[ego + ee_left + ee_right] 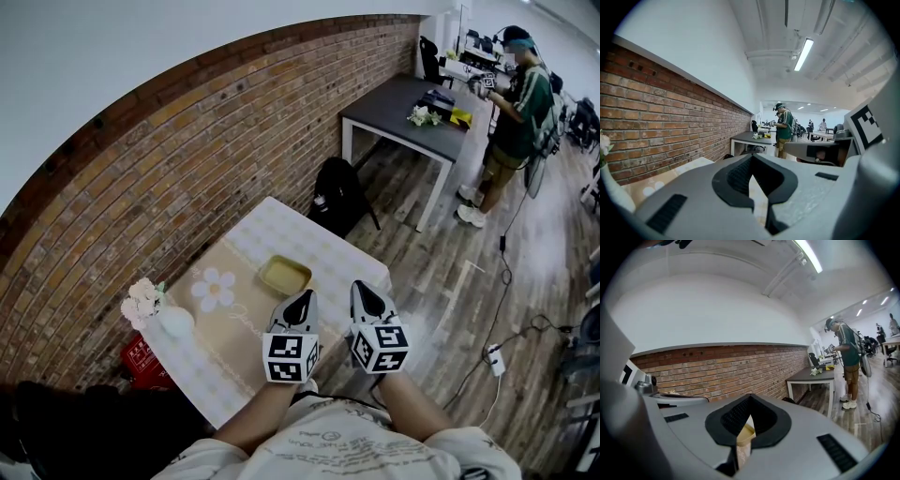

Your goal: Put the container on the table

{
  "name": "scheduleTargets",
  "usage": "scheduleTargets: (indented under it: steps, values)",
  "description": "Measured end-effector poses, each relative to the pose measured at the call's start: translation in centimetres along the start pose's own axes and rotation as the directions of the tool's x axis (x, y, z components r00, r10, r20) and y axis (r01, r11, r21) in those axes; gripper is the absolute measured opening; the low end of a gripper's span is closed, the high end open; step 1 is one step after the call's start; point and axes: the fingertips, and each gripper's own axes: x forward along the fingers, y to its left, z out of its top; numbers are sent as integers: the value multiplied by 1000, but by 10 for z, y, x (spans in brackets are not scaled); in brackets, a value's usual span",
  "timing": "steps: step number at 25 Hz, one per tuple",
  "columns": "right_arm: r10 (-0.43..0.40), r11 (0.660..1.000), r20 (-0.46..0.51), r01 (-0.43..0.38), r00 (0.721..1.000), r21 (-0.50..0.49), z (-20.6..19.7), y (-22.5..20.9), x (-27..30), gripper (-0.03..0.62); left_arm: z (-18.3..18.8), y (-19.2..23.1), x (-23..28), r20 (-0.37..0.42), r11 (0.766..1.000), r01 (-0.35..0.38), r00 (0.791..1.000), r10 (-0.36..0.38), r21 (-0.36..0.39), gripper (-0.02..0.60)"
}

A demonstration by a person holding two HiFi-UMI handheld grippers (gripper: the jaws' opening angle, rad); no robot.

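Yellow container: one shallow rectangular yellow tray [286, 275] with rounded corners and a raised rim, lying flat on the counter, just beyond both gripper tips and apart from them.
Counter: one small counter [319, 242] under a cream checked cloth; a smooth beige runner [232, 309] lies along it, and the yellow tray sits at its far end.
Print: one white daisy [214, 289] with a yellow centre on the runner, left of the tray.
Left gripper: matte grey plastic left gripper [751, 161] with ribbed black pads; its jaws meet at the tips, with nothing between them.
Right gripper: the matching grey right gripper [749, 400], jaws likewise pressed together and empty; the tray shows through the slit below the pads.
Marker cubes: two, one on each gripper, black and white squares.
Vase: one glossy white rounded vase [174, 322] with a bunch of pale flowers, at the counter's left edge.
Wall: rough red brick below, plain white above.
Floor: grey-brown wood planks [450, 281].
Bag: one black backpack [337, 195] on the floor beyond the counter.
Far counter: one dark grey top on white legs [398, 101], bearing small items.
Person: one, standing beside the far counter [514, 103].
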Motion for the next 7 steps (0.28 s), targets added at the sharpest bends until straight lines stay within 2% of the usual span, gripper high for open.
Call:
scheduleTargets:
  steps: [7]
  values:
    - [3,998,10,-3,1000,-57,-2,1,5,2,-3,3,4,10,1000,-16,1000,16,-1,5]
